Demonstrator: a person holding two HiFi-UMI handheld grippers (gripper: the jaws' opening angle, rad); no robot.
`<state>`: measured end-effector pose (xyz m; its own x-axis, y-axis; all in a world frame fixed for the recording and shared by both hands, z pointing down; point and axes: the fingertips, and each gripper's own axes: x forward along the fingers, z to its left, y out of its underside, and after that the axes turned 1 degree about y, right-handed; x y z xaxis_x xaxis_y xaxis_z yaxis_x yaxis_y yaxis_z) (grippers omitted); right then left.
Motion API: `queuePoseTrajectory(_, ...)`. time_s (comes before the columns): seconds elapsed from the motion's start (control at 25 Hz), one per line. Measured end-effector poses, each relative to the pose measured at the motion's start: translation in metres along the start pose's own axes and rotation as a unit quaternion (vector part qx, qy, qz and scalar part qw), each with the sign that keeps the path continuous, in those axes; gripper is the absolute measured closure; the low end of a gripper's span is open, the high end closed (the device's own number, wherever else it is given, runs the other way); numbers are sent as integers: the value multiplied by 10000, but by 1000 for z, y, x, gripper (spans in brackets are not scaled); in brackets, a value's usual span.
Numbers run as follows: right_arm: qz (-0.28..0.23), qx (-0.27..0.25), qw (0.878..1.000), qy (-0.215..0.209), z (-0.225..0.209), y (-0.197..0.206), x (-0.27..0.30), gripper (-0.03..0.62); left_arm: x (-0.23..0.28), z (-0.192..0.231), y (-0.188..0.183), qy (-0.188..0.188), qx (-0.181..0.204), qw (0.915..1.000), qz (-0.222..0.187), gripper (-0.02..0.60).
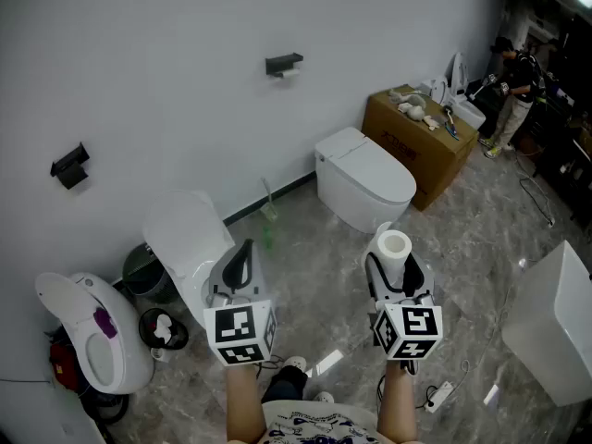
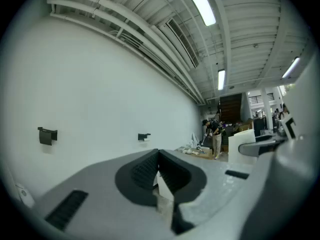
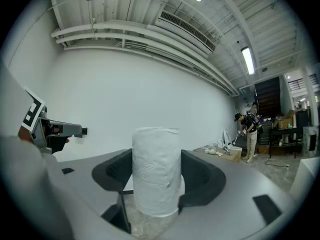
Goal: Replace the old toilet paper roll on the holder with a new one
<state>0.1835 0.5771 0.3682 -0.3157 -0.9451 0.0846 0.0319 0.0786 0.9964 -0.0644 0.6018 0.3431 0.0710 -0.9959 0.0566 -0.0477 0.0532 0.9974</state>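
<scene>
A new white toilet paper roll (image 1: 395,245) stands upright between the jaws of my right gripper (image 1: 394,263), which is shut on it and held level. In the right gripper view the roll (image 3: 156,170) fills the gap, with both pads pressed on its sides. My left gripper (image 1: 244,255) is shut and empty, its jaws meeting at the tips (image 2: 158,170). A black holder (image 1: 283,64) is fixed high on the white wall with a small pale roll under it. A second black holder (image 1: 70,166) is mounted further left. Both grippers are well short of the wall.
A white toilet (image 1: 363,178) stands ahead on the right, another (image 1: 190,239) just beyond my left gripper, and a third (image 1: 88,326) at the far left. A cardboard box (image 1: 418,137), a white cabinet (image 1: 555,322), a dark bin (image 1: 143,271) and a person (image 1: 509,91) are around.
</scene>
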Motion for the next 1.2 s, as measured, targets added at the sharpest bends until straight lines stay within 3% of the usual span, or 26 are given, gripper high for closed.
queuePoseTrajectory(0.48,23,-72,10000,64,-1,1,10,290,10,7,3,-10,-49,10000,-7,580)
queuePoseTrajectory(0.96,1,-81,9997,228,9,-2,71,290,66,49,-4,-3,-170,9997,-158,578)
queuePoseTrajectory(1.08,-7,-66,9995,297,13,-3,88,289,83,63,-6,-29,-55,9999,-138,554)
queuePoseTrajectory(1.2,-6,18,9994,343,18,-2,103,289,99,70,-8,92,-42,9999,-123,482)
